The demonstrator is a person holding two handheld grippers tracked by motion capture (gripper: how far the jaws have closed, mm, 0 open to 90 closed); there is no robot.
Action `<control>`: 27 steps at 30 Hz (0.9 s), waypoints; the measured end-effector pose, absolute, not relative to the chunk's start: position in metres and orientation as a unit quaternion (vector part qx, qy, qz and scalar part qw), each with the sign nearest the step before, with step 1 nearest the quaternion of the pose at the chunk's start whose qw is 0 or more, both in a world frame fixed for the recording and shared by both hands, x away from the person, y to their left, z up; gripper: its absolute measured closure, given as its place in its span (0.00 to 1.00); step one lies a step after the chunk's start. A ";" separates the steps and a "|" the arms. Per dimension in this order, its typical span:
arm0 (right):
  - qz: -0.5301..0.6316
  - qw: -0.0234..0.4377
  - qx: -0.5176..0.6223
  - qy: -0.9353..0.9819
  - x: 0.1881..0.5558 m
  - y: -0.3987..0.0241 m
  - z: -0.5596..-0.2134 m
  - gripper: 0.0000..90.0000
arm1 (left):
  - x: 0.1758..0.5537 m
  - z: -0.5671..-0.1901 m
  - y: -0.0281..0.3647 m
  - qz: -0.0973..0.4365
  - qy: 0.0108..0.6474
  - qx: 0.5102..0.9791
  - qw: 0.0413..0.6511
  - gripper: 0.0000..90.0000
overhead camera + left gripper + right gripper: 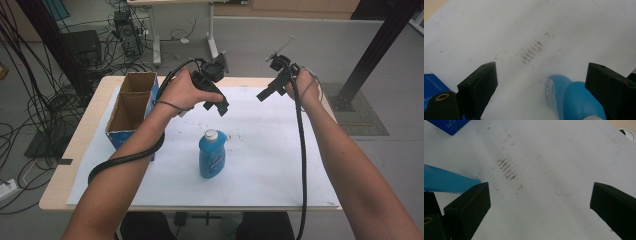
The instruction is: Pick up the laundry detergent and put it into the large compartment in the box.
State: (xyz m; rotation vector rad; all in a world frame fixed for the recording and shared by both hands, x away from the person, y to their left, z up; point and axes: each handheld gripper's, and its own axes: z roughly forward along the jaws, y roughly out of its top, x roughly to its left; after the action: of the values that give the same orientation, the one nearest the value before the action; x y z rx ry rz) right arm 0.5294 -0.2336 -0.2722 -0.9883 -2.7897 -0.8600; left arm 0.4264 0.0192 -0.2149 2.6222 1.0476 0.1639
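The rectangular wooden table (75,150) carries a large white paper sheet (280,165) over most of its top; the sheet bears brownish scuff marks (531,51) near its middle and a faint blue pen outline (574,191) toward one side, probably a placement guide.

At the sheet's left edge stands an open brown cardboard box with blue printed sides (131,107), its flaps up and its two compartments showing bare (a likely receptacle, judged only from its open, upright stance).

The blue plastic bottle with a white cap (212,154) stands upright on the sheet, roughly central, nearer the person than either claw and apart from the box. Nothing touches it.

The left claw (221,107) is held above the sheet, just beyond the bottle, jaws released and set wide. In the left gripper view the bottle's shoulder lies low between the jaws, nearer the right-hand one, so the claw appears lined up for a descent onto it.

The right claw (265,93) is raised well to the bottle's right, also released and holding nothing; in its own view the jaws frame bare paper, with the bottle at the left margin. It appears to be standing clear.
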 end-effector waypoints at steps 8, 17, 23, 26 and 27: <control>-0.279 0.027 -0.318 -0.906 0.528 -0.234 -0.272 0.03 | 0.407 -0.197 0.018 0.050 0.352 0.919 0.171 0.12; -0.278 0.028 -0.321 -0.905 0.528 -0.236 -0.273 0.03 | 0.390 -0.185 0.022 0.043 0.339 0.923 0.179 0.12; -0.276 0.025 -0.320 -0.906 0.528 -0.236 -0.272 0.03 | 0.380 -0.185 0.023 0.039 0.331 0.926 0.178 0.12; -0.276 0.025 -0.319 -0.906 0.528 -0.236 -0.272 0.03 | 0.376 -0.183 0.023 0.040 0.329 0.926 0.182 0.11; -0.276 0.025 -0.318 -0.907 0.528 -0.236 -0.272 0.03 | 0.374 -0.182 0.023 0.041 0.329 0.926 0.183 0.11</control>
State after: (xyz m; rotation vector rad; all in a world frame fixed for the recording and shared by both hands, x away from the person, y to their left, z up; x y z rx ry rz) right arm 0.5277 -0.2355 -0.2718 -0.9840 -2.8032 -0.8529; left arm 0.3744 0.0226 -0.1822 2.6112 0.9275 0.1147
